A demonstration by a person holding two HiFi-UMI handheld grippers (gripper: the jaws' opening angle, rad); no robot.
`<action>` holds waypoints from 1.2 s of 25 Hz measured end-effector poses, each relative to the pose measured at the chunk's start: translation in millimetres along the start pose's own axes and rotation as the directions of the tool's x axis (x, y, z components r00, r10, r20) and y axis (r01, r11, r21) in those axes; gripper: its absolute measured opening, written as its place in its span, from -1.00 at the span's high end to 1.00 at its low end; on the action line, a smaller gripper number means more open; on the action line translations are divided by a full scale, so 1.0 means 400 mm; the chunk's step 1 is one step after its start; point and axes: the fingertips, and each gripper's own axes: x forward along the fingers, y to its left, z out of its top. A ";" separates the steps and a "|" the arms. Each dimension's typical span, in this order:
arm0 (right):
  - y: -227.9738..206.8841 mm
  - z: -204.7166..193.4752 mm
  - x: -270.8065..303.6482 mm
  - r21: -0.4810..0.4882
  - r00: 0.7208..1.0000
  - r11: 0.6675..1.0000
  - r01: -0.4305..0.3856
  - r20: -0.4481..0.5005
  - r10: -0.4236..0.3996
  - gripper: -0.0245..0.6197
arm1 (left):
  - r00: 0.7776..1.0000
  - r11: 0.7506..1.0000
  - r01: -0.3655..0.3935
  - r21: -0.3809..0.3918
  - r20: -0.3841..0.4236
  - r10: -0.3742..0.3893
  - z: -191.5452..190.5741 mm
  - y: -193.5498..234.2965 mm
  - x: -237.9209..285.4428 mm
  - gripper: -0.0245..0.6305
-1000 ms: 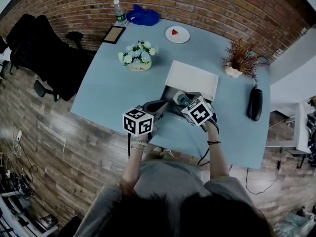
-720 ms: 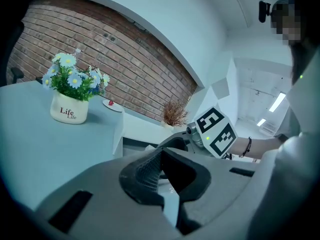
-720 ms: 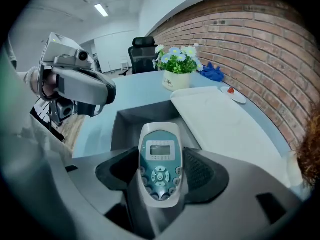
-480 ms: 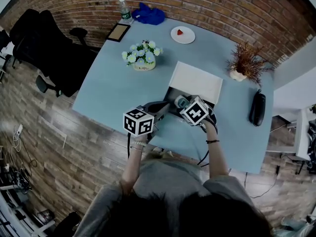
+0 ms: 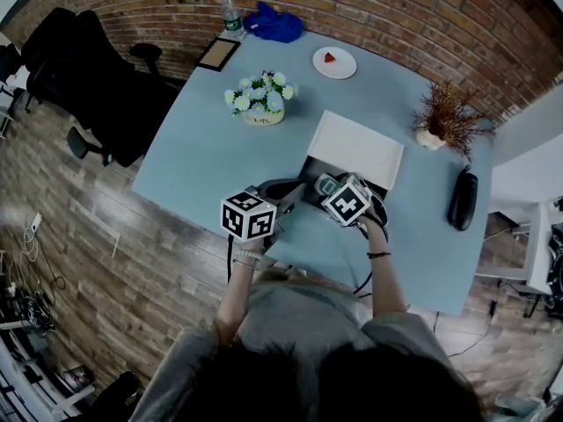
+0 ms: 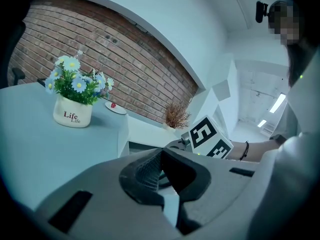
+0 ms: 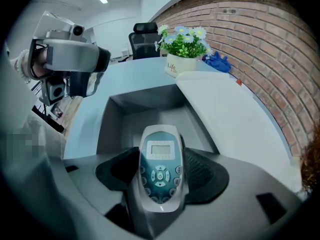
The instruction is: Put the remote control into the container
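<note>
- The right claw [image 7: 161, 156] is clenched on the remote [image 7: 160, 173], which it holds by the sides with the buttons facing up
- The remote sits above the near edge of the open container [image 7: 117, 119]; whether it touches the floor inside cannot be told
- Risk: if it is let go here, the remote may catch the near wall and tip out onto the bench [image 5: 211, 148], as only its far end is well over the opening
- Risk: the smooth casing could slide between the pads if the claw tilts further
- The container shows a bare grey floor and nothing else in it; its white lid [image 7: 225, 114] lies open beside it
- The left claw [image 6: 161, 156] is closed on nothing, off to the side
</note>
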 end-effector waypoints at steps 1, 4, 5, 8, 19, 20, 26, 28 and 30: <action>0.000 0.007 -0.001 -0.007 1.000 1.000 0.003 0.009 -0.003 0.05 | 1.000 1.000 -0.001 0.000 0.001 0.001 0.001 0.001 -0.002 0.92; -0.004 0.015 -0.002 -0.012 1.000 1.000 0.014 0.016 -0.014 0.05 | 1.000 1.000 -0.001 -0.001 0.003 0.001 0.002 0.004 -0.006 0.92; -0.004 0.016 -0.002 -0.011 1.000 1.000 0.015 0.014 -0.015 0.05 | 1.000 1.000 -0.001 -0.002 0.003 0.001 0.002 0.005 -0.008 0.92; -0.004 0.017 0.001 -0.003 1.000 1.000 0.012 0.012 -0.012 0.05 | 1.000 1.000 0.000 -0.003 0.006 0.000 0.004 0.008 -0.011 0.92; 0.009 -0.019 0.009 0.109 1.000 0.994 -0.015 0.024 0.013 0.05 | 1.000 1.000 0.018 0.000 0.016 -0.018 0.009 -0.002 -0.024 0.92; 0.003 -0.011 0.006 0.112 0.999 0.994 -0.006 0.045 0.001 0.03 | 1.000 1.000 0.019 0.000 0.016 -0.019 0.008 -0.003 -0.025 0.92; -0.005 0.020 -0.028 0.130 0.991 0.991 0.012 0.133 -0.029 0.02 | 0.999 1.000 0.028 0.006 0.025 -0.028 0.010 -0.010 -0.029 0.92; -0.009 0.030 -0.047 0.146 0.984 0.989 0.020 0.171 -0.046 0.02 | 0.999 0.999 0.028 0.016 0.035 -0.028 0.014 -0.014 -0.030 0.92; -0.010 0.041 -0.070 0.174 0.974 0.985 0.018 0.218 -0.056 0.02 | 0.998 0.999 0.026 0.032 0.056 -0.027 0.023 -0.018 -0.031 0.92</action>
